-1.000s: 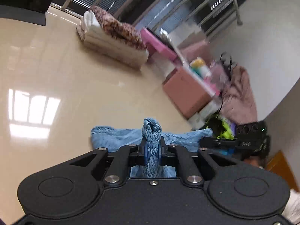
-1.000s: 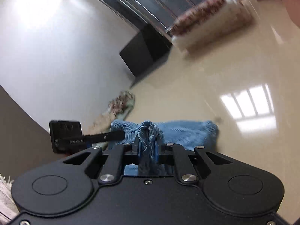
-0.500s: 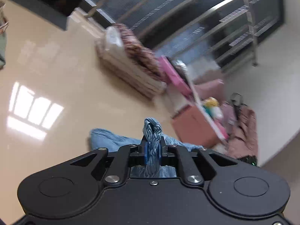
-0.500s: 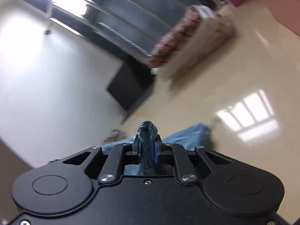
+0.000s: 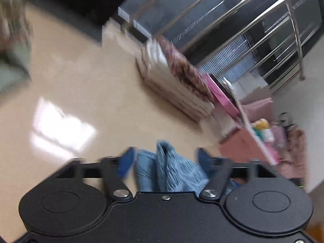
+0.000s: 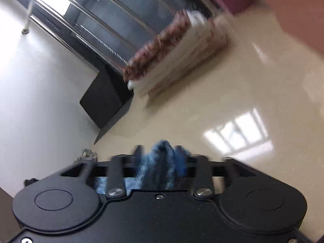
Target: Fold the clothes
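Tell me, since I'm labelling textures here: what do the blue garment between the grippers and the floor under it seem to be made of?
Blue garment: looks like a soft knit or woven fabric, matte, with ribbed strands showing where it bunches; the exact fibre is unclear. Floor: looks like polished tile or stone, cream and glossy, since it mirrors a bright window patch; motion blur hides any joints.

Knit garment (image 5: 172, 170) lies on floor (image 5: 97, 93), folded bedding (image 5: 176, 85) beyond.
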Demonstrator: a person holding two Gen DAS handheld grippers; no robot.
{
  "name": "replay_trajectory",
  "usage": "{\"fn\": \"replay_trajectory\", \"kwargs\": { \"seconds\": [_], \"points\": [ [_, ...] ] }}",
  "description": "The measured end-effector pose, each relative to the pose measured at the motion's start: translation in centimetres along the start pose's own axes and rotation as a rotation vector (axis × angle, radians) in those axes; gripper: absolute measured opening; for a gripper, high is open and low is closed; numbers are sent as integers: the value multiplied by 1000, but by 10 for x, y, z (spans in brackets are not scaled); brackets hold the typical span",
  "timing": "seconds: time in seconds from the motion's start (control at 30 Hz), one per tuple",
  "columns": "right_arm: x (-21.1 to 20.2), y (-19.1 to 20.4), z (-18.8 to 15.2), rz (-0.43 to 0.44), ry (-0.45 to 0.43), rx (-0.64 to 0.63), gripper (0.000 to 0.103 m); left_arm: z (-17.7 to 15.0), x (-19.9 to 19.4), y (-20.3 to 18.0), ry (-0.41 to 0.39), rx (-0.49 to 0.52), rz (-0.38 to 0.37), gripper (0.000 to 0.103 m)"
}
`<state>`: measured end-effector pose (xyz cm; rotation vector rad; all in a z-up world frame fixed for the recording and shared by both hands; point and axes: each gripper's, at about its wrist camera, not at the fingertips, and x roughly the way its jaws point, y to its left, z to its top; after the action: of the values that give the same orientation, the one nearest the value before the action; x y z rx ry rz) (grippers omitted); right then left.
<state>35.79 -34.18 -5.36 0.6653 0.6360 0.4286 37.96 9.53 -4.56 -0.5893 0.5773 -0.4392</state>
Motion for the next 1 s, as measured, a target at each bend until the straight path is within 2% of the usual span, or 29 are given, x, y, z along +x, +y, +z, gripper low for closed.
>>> {"fn": "replay_trajectory", "kwargs": {
  "seconds": [0.03, 0.13, 0.17, 0.2, 0.27, 0.3, 0.33, 0.37, 0.43, 0.5, 0.6, 0.7, 0.73, 0.77, 0.8, 0.83, 0.87, 1.0],
  "points": [
    [-8, 9, -1, -41, -38, -41, 92, 0, -9, -9, -31, 49, 13, 81],
    [-29, 49, -17, -126, -150, -251, 91, -7, -25, -35, -75, 170, -29, 75],
    [-30, 62, -25, -129, -160, -318, 89, -11, -24, -45, -67, 205, -37, 64],
    [-31, 75, -33, -131, -161, -384, 87, -16, -21, -54, -54, 246, -28, 60],
    [-21, 97, -49, -152, -115, -489, 66, -26, -13, -70, -26, 327, 7, 46],
    [-14, 104, -57, -180, -88, -520, 59, -31, -8, -74, -8, 343, 24, 44],
    [-7, 107, -64, -211, -69, -544, 44, -35, -4, -73, 10, 334, 34, 43],
    [-2, 107, -71, -250, -62, -559, 37, -39, -1, -71, 29, 317, 40, 43],
    [7, 101, -81, -309, -41, -568, 36, -46, 4, -65, 50, 300, 78, 41],
    [10, 94, -85, -314, -18, -546, 35, -52, 5, -59, 47, 299, 115, 40],
    [8, 91, -85, -309, -23, -515, 35, -52, 2, -57, 39, 283, 124, 40],
    [9, 93, -84, -313, -19, -525, 40, -53, 0, -64, 43, 305, 143, 50],
    [9, 94, -83, -310, -18, -527, 46, -53, -2, -66, 45, 312, 143, 64],
    [8, 95, -84, -302, -19, -524, 56, -54, -5, -69, 41, 317, 143, 87],
    [4, 97, -85, -291, -24, -520, 63, -55, -9, -73, 29, 323, 151, 98],
    [1, 99, -87, -289, -32, -519, 84, -56, -12, -76, 15, 330, 163, 103],
    [-1, 101, -88, -298, -41, -524, 103, -57, -16, -79, 5, 341, 168, 103],
    [-14, 113, -99, -348, -79, -570, 103, -65, -32, -89, -22, 379, 165, 103]
  ]
}}
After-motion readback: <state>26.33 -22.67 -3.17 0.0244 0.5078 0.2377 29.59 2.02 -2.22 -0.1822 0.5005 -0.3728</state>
